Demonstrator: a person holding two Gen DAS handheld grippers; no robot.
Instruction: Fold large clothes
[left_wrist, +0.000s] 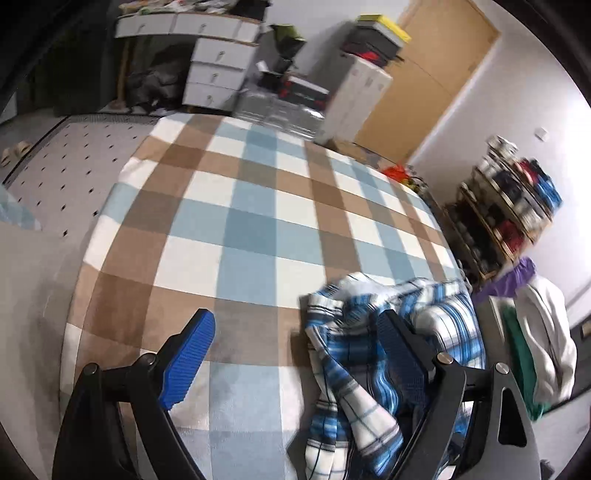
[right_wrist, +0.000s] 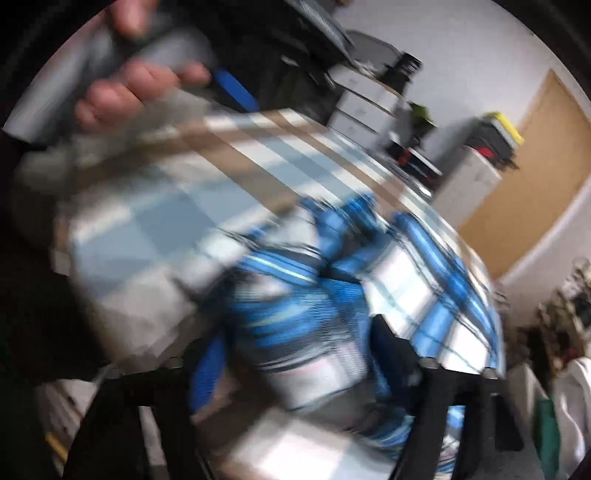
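Blue ridged pads sit closest in the left wrist view, one on each finger of the left gripper (left_wrist: 295, 358). Its two fingers stand far apart, and nothing is pinched between them. One pad (left_wrist: 188, 360) hangs over the bare blanket at about seven o'clock. The other pad is at about five o'clock, right in front of the shirt, and I cannot tell if it touches the cloth.

That blue and white plaid shirt (left_wrist: 373, 354) is the thing to fold. It lies in a crumpled heap on the checked blanket (left_wrist: 236, 206), down at about five o'clock, near the blanket's edge. The blanket has brown, light blue and white squares and is spread out flat.

At three o'clock a pile of clothes (left_wrist: 535, 332) in white, green and purple sits just past the blanket's edge. A white set of drawers (left_wrist: 218, 70) stands far off at eleven o'clock, and a brown door (left_wrist: 432, 85) is at one o'clock.

The right wrist view is very blurry. The right gripper (right_wrist: 295, 354) has its fingers spread wide apart, with the shirt (right_wrist: 417, 280) bunched up between and beyond them. The pads do not seem to squeeze the cloth. At ten o'clock, a hand (right_wrist: 136, 92) grips the grey handle of the other tool.
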